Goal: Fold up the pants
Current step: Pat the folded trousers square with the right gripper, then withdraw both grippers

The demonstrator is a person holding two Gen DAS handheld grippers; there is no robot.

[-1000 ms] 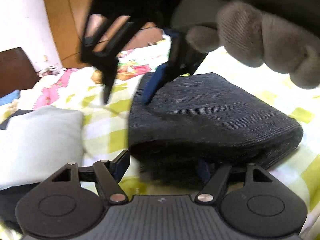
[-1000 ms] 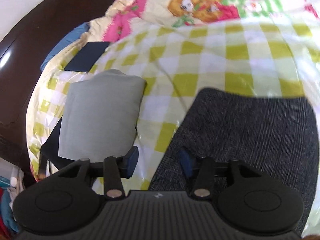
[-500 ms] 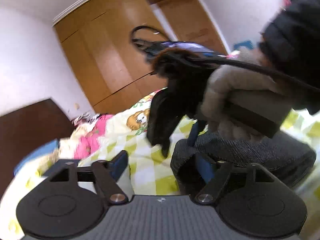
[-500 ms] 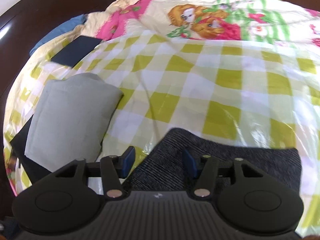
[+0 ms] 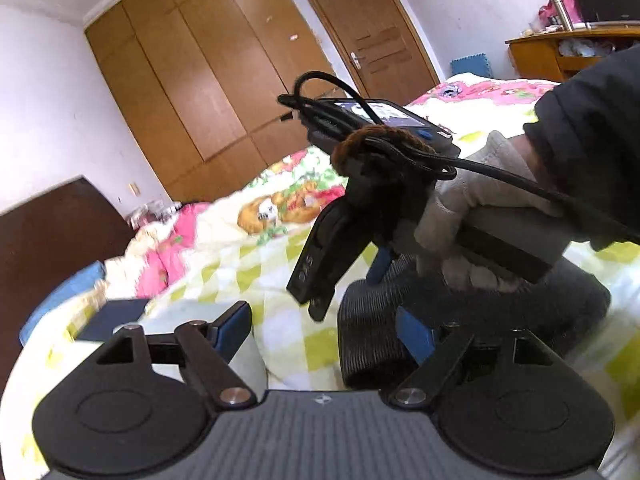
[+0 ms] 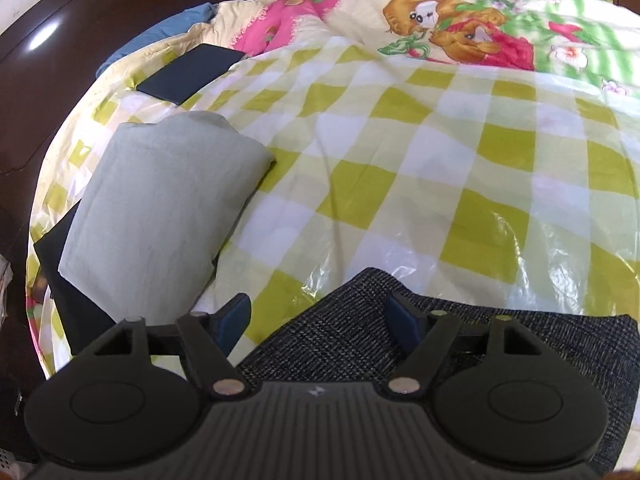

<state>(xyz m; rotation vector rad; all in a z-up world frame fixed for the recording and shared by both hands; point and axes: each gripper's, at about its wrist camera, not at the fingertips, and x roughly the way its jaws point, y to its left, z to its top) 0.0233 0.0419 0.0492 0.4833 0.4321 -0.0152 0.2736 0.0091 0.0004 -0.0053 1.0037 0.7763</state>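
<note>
The dark grey pants [image 5: 376,328] lie folded in a thick bundle on the green-checked bed sheet [image 6: 460,168]; they also show in the right wrist view [image 6: 360,340]. My left gripper [image 5: 324,330] is open and empty, at the near left edge of the bundle. My right gripper [image 6: 318,320] is open and empty, just above the bundle's near left corner. In the left wrist view the right gripper [image 5: 344,272] is held by a gloved hand over the pants.
A folded light grey garment [image 6: 160,208] lies to the left on a dark one [image 6: 72,300]. A dark flat item [image 6: 192,74] sits further back. A cartoon quilt [image 6: 460,28] covers the far bed. A dark headboard [image 5: 52,232] stands left, a wooden wardrobe [image 5: 200,80] behind.
Both grippers have drawn back and up from the folded pants. The left view has tilted up from the bundle to the room. The pants now take up less of the right view.
</note>
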